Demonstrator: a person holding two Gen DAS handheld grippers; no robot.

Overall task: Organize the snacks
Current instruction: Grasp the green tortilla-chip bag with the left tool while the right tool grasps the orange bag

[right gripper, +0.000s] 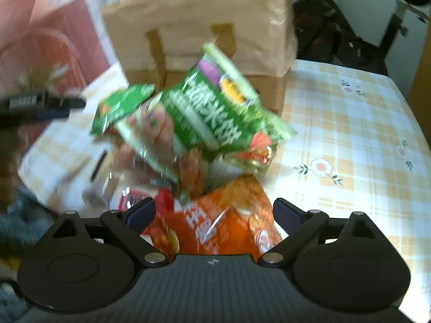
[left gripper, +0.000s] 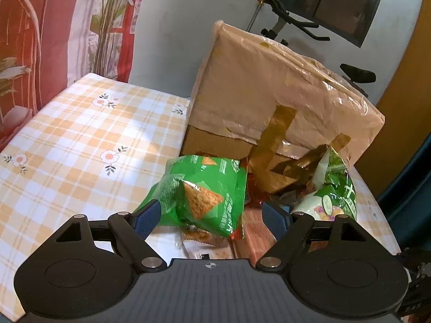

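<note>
Right-wrist snack packets (right gripper: 204, 123) motion-blurred — lettering unreadable (lower ones partly hidden)

A home — floral curtain (left gripper: 54, 27), checked tablecloth (left gripper: 80, 134), exercise bike (left gripper: 296, 21).

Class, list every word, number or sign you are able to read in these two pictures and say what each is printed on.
"蔬米饼": big white characters on the green snack bag in the right wrist view, blurred, so a likely reading only.
Orange snack bag: large white characters, too blurred and cut off to read.
Green chip bag in the left wrist view: small white print, too small to read.
Cardboard box: no text visible.
</note>
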